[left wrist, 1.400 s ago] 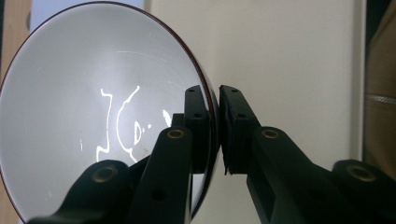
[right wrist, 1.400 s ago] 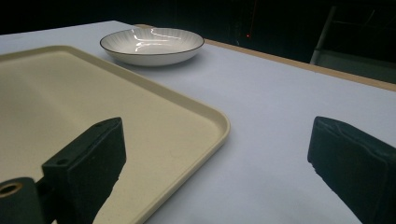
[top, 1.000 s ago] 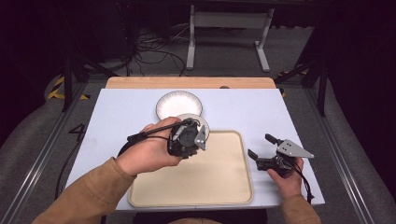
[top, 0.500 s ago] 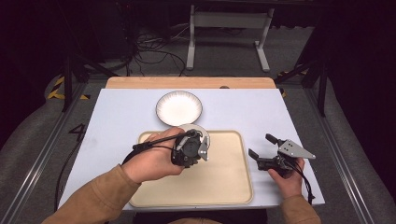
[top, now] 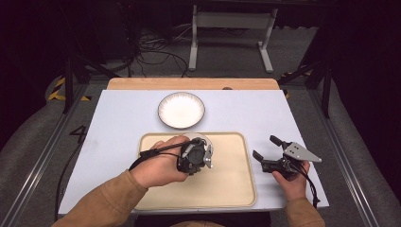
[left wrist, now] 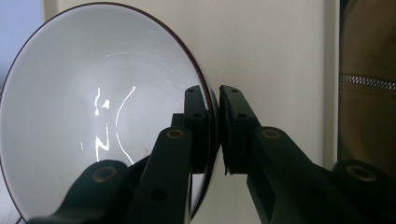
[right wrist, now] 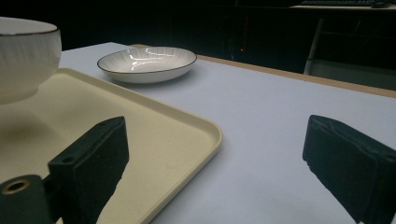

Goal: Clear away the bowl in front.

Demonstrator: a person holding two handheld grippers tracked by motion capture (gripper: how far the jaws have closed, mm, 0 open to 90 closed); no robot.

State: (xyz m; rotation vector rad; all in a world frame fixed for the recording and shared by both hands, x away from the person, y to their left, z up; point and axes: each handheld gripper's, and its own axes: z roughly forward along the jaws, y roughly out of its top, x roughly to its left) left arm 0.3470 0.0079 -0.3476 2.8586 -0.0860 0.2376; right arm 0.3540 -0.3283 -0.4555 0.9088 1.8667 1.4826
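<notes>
Two grippers work over a pale blue table (top: 118, 142). At frame centre, the left gripper (top: 206, 155) pinches the rim of a white ribbed ceramic bowl with a dark edge (left wrist: 93, 116), low over the cream plastic tray (top: 227, 189). The right gripper (top: 270, 149), lower right, rests wide apart and empty. A matching shallow white plate (top: 181, 110) sits beyond the tray. The bowl seems about to be set down; next likely calls for lowering it level, then releasing.

Open mat at frame right — plate blocking upper centre
Tray (top: 236, 189) lying bare lower right; plate (top: 181, 110) sitting above it — the bowl (left wrist: 93, 112) crowding its upper left.
</notes>
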